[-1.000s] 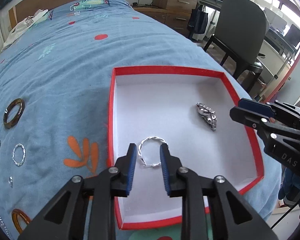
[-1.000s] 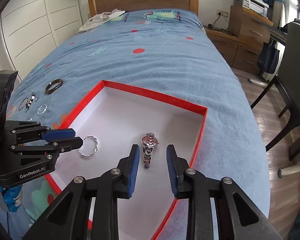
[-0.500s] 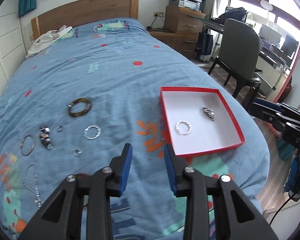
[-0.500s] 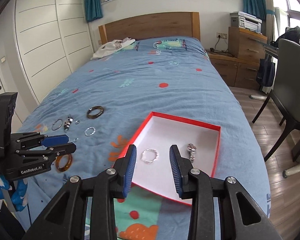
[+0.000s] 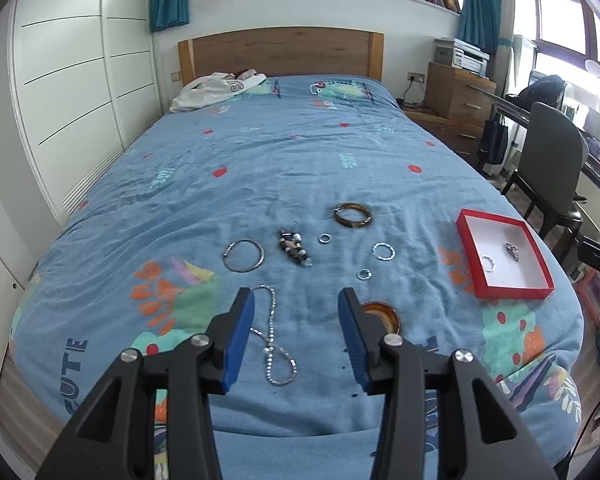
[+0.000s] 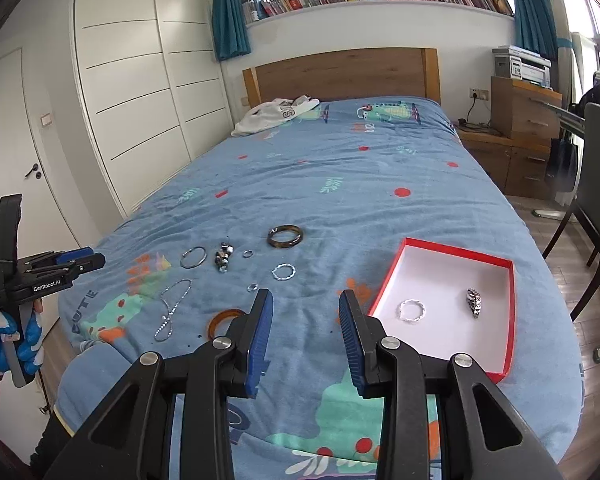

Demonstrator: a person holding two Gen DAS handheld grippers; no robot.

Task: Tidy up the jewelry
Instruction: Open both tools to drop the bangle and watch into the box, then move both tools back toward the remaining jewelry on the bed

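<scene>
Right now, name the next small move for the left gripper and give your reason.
Probably lower the left gripper, open and empty, onto the amber bangle beside its right finger: only a twisted ring and a watch lie in the red box.

Both wrist cameras look from beyond the foot of the bed [image 5: 300, 152], high and well back, angled down along its length toward the headboard [image 5: 280, 52]. The left view sits nearer the bed's left side, with the red box [image 5: 504, 258] far off at its right edge. The right view stands closer to the box [image 6: 452, 304]. Both share the bed, the box and the headboard [image 6: 340, 76].
</scene>
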